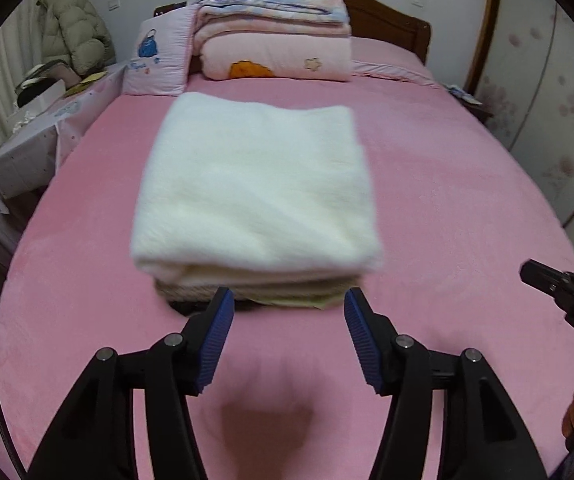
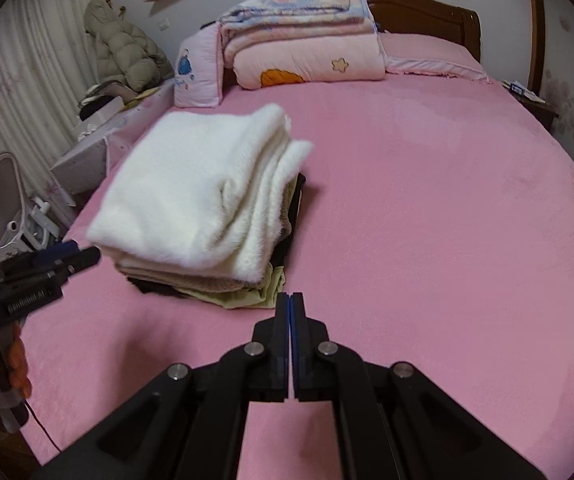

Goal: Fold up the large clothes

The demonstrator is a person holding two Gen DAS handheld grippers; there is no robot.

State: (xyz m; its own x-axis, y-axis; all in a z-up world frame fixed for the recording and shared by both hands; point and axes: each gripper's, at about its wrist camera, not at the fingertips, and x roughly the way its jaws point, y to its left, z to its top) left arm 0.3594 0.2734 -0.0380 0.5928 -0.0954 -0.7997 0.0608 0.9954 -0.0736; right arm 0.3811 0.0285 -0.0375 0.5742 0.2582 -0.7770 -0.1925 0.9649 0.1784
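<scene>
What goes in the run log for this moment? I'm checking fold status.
garment: white, folded, atop stack on bed | left gripper: open, empty | right gripper: shut, empty

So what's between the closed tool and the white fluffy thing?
Only bare pink bedsheet, plus a yellow-green cloth sticking out from under the white garment. The right tool touches nothing. The right wrist view shows it.
</scene>
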